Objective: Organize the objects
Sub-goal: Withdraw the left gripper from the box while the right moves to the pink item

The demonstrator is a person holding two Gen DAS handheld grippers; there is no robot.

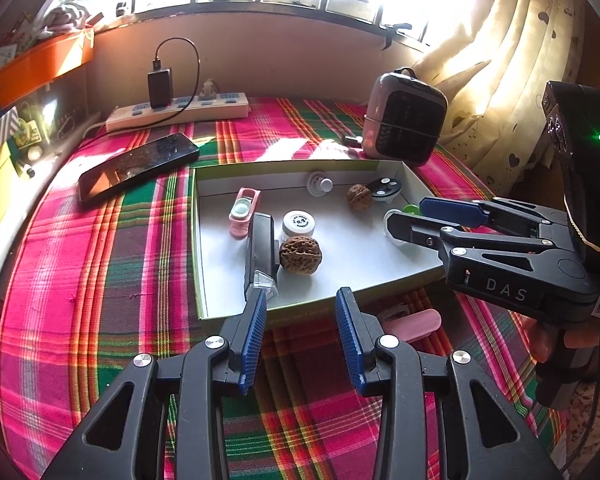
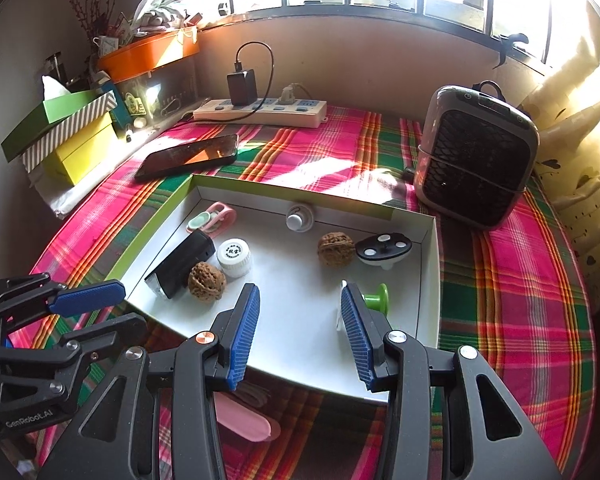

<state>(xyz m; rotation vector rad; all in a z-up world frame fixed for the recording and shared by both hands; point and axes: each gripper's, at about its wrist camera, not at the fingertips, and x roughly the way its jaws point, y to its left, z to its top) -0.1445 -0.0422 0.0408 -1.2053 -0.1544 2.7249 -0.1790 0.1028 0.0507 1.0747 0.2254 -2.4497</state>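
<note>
A shallow white box lid (image 1: 220, 304) (image 2: 428, 280) lies on the plaid cloth. It holds two walnuts (image 1: 300, 255) (image 2: 207, 281) (image 1: 359, 197) (image 2: 335, 249), a white cap (image 1: 298, 224) (image 2: 234, 257), a black device (image 1: 260, 248) (image 2: 182, 266), a pink clip (image 1: 244, 210) (image 2: 216, 216), a white knob (image 1: 320, 185) (image 2: 299, 219), a black-and-white oval piece (image 1: 385, 189) (image 2: 384, 249) and a green spool (image 2: 376, 298). A pink case (image 1: 414, 323) (image 2: 246, 420) lies on the cloth outside the lid's near edge. My left gripper (image 1: 302, 336) (image 2: 88, 308) is open and empty at that edge. My right gripper (image 2: 300, 336) (image 1: 408, 216) is open and empty over the lid.
A phone (image 1: 138, 166) (image 2: 188, 157) lies left of the lid. A power strip with a charger (image 1: 178, 111) (image 2: 260, 110) runs along the back wall. A small heater (image 1: 404, 120) (image 2: 474, 160) stands at the back right. Stacked boxes (image 2: 68, 128) and an orange tray (image 2: 148, 54) crowd the left. A curtain (image 1: 512, 60) hangs at the right.
</note>
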